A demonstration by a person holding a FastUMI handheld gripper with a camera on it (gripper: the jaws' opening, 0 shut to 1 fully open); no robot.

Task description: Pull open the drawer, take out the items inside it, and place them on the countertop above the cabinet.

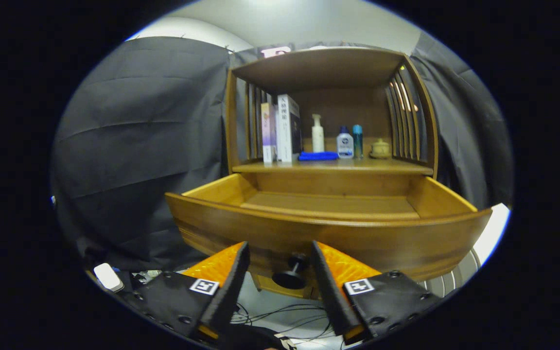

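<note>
The wooden drawer (328, 228) stands pulled out of the cabinet, just ahead of my fingers. Its floor (331, 201) shows bare wood; the part right behind the front panel is hidden. The dark round knob (291, 276) on the drawer front sits between my two fingers, and neither touches it. My gripper (280, 248) is open, tips close to the drawer front. On the countertop (333, 166) above the drawer lie a blue cloth (318, 156), a white pump bottle (318, 134), a clear bottle (344, 143), a teal bottle (358, 140) and a small lidded pot (380, 148).
Upright books (282, 129) stand at the countertop's left end, under a wooden shelf roof (319, 65) with slatted sides. Dark curtains (144, 146) hang on both sides of the cabinet. Cables (280, 313) lie on the floor below the drawer, and a small white object (108, 276) rests low on the left.
</note>
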